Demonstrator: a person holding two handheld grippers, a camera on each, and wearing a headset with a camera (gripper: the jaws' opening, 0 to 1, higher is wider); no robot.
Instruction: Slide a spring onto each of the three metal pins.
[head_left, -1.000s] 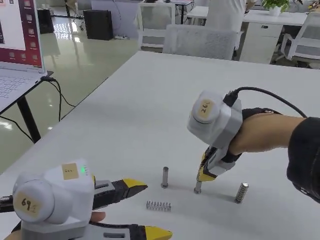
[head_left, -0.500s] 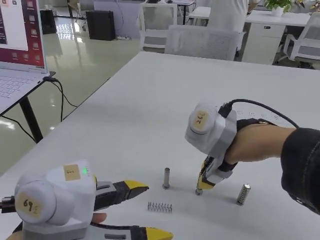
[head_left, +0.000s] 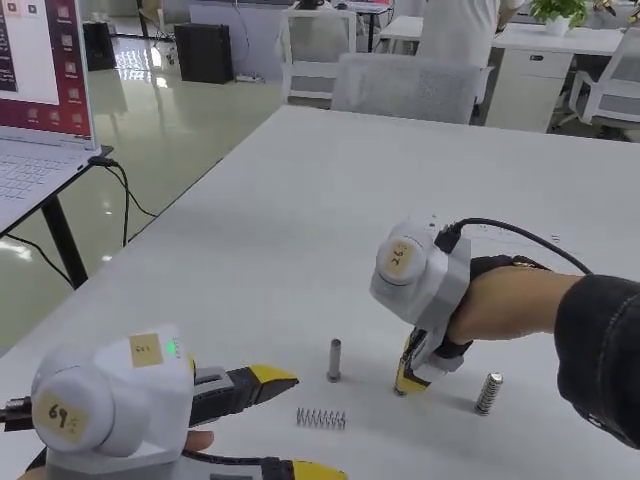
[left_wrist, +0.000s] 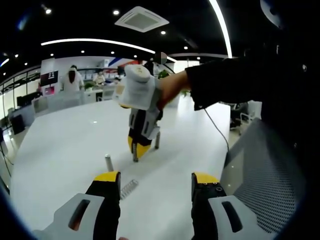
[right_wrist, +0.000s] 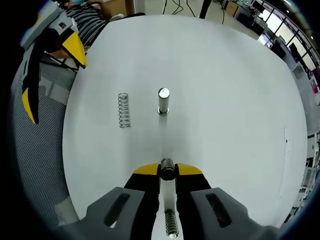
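right gripper (head_left: 410, 380): jaws drawn in on a small round metal end (right_wrist: 167, 169), right at the yellow tips. it has a dark hollow middle, unlike the bright flat top of the bare pin (right_wrist: 163, 101), so i read it as a spring seen end-on, pinched over the middle pin (left_wrist: 135, 157). how far down the pin it sits: cannot tell, the tips cover it.

left gripper (left_wrist: 156, 180): jaws spread wide, nothing between them, held low over the near edge of the table (head_left: 300, 200).

outward: the loose spring (head_left: 321, 418) lies flat on the table, near the bare pin and in front of the left jaws. the third pin (head_left: 488, 393) carries its spring already and stands just beside the right hand.

judgement: one pin done, one in hand, one to go.

risks:
- the gripper comes in at a slant. if the spring is not in line with the pin, a coil may catch on the pin's top and the spring may buckle or spring out when the jaws let go.
- side load from the pinch could tip the middle pin, if it only stands on its foot.
- on pulling away, the hand could clip the finished pin.
- the loose spring could roll if nudged.
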